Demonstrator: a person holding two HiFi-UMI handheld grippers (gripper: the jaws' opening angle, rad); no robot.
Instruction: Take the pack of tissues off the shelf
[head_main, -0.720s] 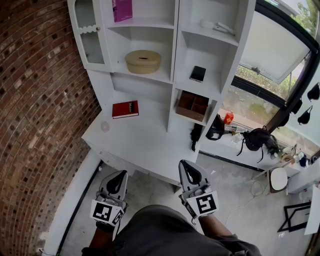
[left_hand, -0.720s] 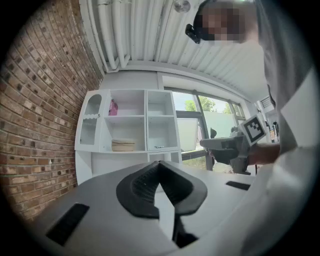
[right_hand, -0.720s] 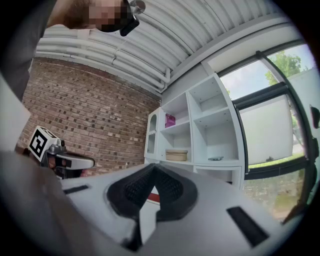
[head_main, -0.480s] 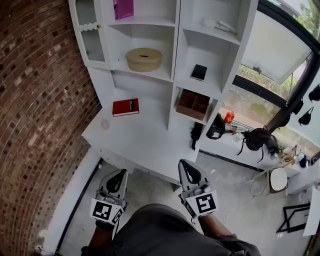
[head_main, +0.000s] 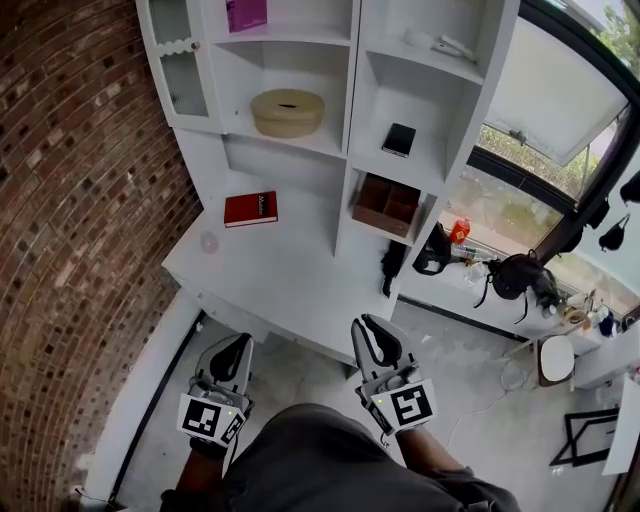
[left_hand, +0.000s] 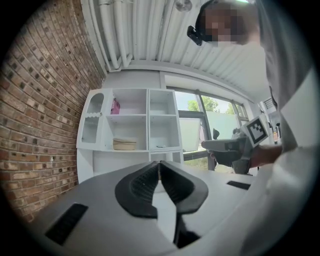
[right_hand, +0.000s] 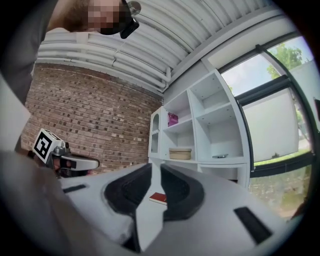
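Pack (head_main: 245, 15) (magenta, judged to be the tissues) standing upright on top left shelf (head_main: 290, 40), lying well ahead of and above both grippers. Left gripper (head_main: 238, 352) sitting more directly beneath than right gripper (head_main: 370, 335). Both jaws clenched, gripping nothing. Showing no readable label; book (head_main: 251, 210) title too small.
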